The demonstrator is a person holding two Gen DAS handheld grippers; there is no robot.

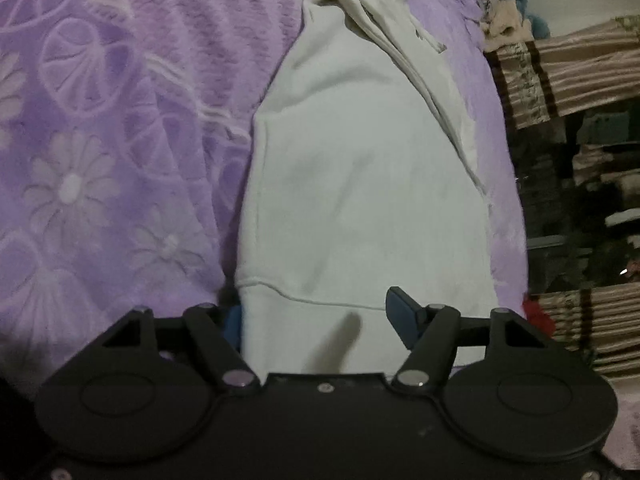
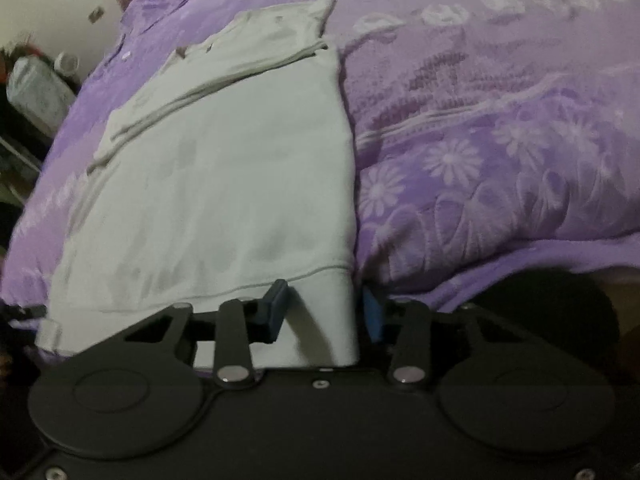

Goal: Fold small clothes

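purple floral blanket (image 1: 100, 140) supports a white garment (image 1: 360, 180) (folded lengthwise). left gripper (image 1: 316, 320) and right gripper (image 2: 324, 312) each straddle a hem corner, jaws spread, not pinching.

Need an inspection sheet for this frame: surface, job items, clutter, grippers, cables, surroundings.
Surface: purple floral blanket, rumpled.
Job's things: white garment lying partly folded, hem band toward the cameras.
Clutter: nothing seen on the blanket.
Grippers: left gripper straddles the hem corner, pads apart from the cloth; right gripper straddles the other hem corner, contact unclear.
Cables: nothing seen.
Surroundings: striped fabric and dark shelving beyond the edge; bagged item by the wall.
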